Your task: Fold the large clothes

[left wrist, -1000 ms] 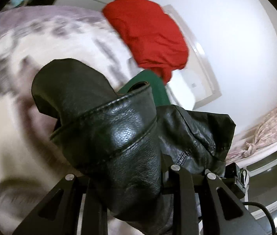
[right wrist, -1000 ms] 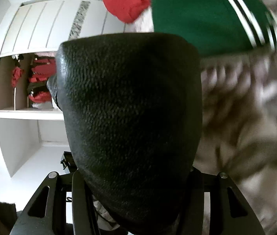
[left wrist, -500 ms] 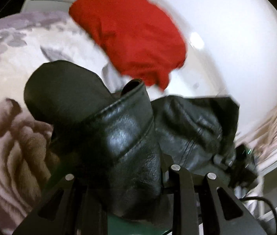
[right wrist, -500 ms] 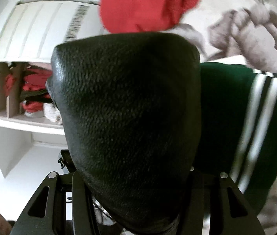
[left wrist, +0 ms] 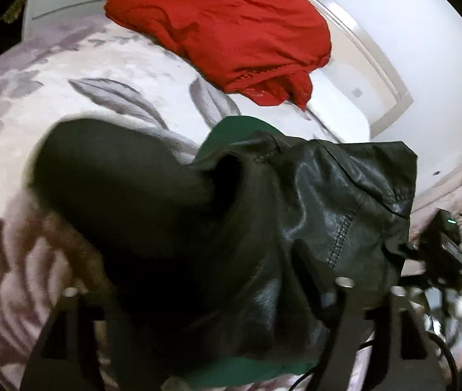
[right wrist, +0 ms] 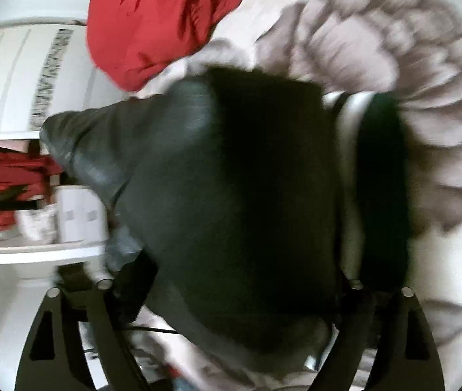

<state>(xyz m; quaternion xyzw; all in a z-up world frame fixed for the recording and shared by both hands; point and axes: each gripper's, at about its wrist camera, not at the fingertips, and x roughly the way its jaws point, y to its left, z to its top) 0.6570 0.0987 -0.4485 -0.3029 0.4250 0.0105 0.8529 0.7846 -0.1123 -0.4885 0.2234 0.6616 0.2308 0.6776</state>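
A black leather jacket (left wrist: 296, 221) fills the lower middle of the left wrist view, bunched over my left gripper (left wrist: 204, 296), whose jaws are closed on it. It lies over a green garment (left wrist: 231, 130) with white stripes (right wrist: 348, 176) on the bed. In the right wrist view the same jacket (right wrist: 231, 202) drapes between the fingers of my right gripper (right wrist: 227, 290), which grips it; the fingertips are hidden by leather. My right gripper also shows at the right edge of the left wrist view (left wrist: 439, 254).
A crumpled red garment (left wrist: 231, 32) lies on the floral bedspread (left wrist: 67, 91) beyond the jacket. White wall and door frame (left wrist: 387, 75) behind. Open shelves with red and dark clothes (right wrist: 6, 189) stand at the left in the right wrist view.
Both grippers have moved down with the jacket onto the green garment. The jacket's free flap has spread out to the right. The views are motion-blurred.
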